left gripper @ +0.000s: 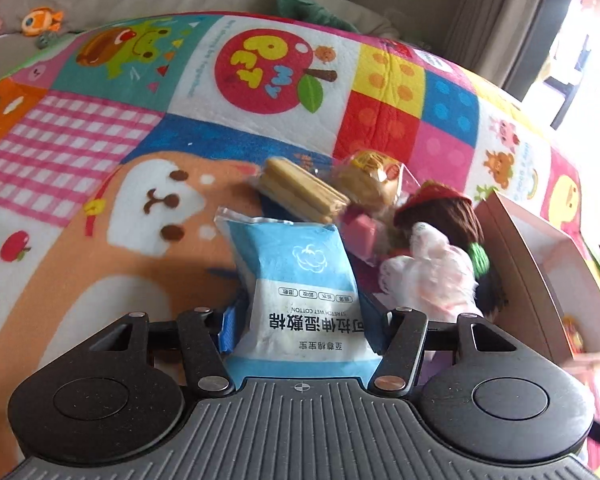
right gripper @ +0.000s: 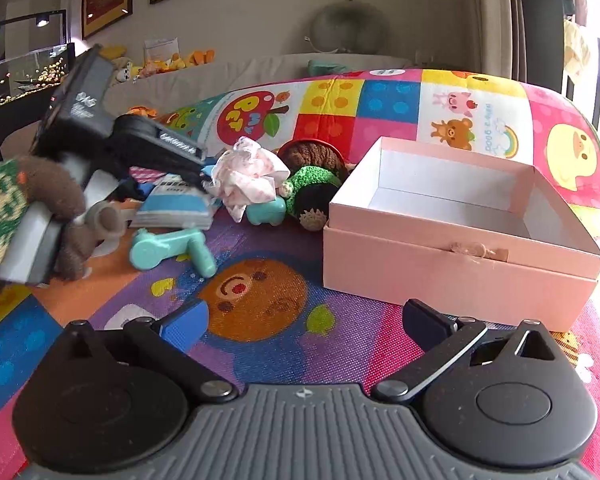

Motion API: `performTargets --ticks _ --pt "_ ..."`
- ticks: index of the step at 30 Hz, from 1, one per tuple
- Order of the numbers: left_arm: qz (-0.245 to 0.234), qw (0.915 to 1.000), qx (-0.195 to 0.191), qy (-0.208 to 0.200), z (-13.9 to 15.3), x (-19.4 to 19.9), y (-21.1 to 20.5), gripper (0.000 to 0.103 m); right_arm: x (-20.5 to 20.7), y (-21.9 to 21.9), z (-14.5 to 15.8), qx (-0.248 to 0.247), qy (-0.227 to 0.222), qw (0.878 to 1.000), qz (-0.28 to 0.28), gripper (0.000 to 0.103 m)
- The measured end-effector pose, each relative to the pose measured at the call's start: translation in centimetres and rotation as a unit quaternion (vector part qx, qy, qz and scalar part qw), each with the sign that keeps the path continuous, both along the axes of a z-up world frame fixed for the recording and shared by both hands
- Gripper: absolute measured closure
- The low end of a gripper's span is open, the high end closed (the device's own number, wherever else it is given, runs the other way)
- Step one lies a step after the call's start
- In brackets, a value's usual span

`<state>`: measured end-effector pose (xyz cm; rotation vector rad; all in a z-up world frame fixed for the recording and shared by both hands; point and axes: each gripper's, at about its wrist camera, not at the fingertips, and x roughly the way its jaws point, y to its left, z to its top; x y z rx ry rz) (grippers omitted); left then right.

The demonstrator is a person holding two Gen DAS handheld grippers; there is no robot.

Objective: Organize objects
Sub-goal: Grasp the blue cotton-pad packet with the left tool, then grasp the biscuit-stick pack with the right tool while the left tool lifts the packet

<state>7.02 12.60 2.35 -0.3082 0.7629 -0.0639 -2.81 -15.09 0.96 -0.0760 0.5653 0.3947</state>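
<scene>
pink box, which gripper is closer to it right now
Right. The right gripper hangs open just in front of the pink box, nothing between its jaws. The left gripper sits farther off by the toy pile, around the blue wet cotton pack.

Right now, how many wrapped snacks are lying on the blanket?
2. A packet of long biscuits lies just beyond the blue wet-cotton pack, and a round cake touches it on the right. More may hide under the pile.
</scene>
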Motion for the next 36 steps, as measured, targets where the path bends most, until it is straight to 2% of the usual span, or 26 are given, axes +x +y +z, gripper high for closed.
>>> performTargets --ticks 2,4,7,9,11,14,17,19,24,27,28,29,32,36 --pt "-0.014 0.9998 -0.012 -0.004 -0.1 -3.3 0.9 0.040 0.1 0.1 -0.1 -0.001 0.004 1.000 0.002 0.000" --pt "-0.015 0.9989 -0.042 -0.012 -0.2 -6.1 2.1 0.040 0.4 0.3 -0.2 -0.007 0.015 1.000 0.006 0.000" --pt "0.012 0.9950 -0.093 -0.034 -0.9 -8.5 4.6 0.040 1.1 1.1 -0.4 -0.028 0.033 0.999 0.014 0.000" --pt "0.035 0.9922 -0.110 -0.048 -1.3 -8.9 6.1 0.041 1.0 2.1 -0.2 -0.050 0.021 0.998 0.021 0.000" --pt "0.056 0.9921 -0.099 -0.053 -1.2 -8.5 7.1 0.041 0.8 3.6 1.0 -0.062 0.009 0.997 0.052 0.000" --pt "0.072 0.9942 -0.055 -0.057 -0.7 -7.9 7.5 0.041 2.2 6.1 3.9 -0.066 0.002 0.993 0.095 0.000" --pt "0.055 0.9937 -0.074 -0.064 -1.4 -7.8 7.7 0.041 6.1 9.0 6.5 -0.059 0.028 0.991 0.113 0.000" --pt "0.052 0.9932 -0.068 -0.079 -1.8 -8.3 7.5 0.040 9.7 11.4 7.3 -0.065 0.045 0.990 0.115 0.001" --pt "0.053 0.9919 -0.074 -0.088 -1.9 -8.7 7.5 0.041 18.7 18.1 5.2 -0.112 0.085 0.986 0.086 0.017" --pt "0.052 0.9911 -0.084 -0.089 -2.1 -8.7 7.8 0.041 21.8 20.7 2.9 -0.133 0.092 0.985 0.062 0.026" --pt "0.052 0.9909 -0.085 -0.090 -2.1 -8.7 7.8 0.041 22.3 21.2 2.3 -0.139 0.097 0.984 0.056 0.035" --pt "0.052 0.9908 -0.086 -0.090 -2.1 -8.7 7.8 0.041 22.7 21.4 1.8 -0.138 0.110 0.983 0.058 0.051" --pt "0.053 0.9905 -0.089 -0.090 -2.2 -8.7 7.9 0.040 21.7 21.7 1.5 -0.143 0.131 0.978 0.080 0.068" --pt "0.053 0.9910 -0.085 -0.089 -2.1 -8.7 7.7 0.041 17.5 19.8 2.6 -0.142 0.142 0.972 0.123 0.071"
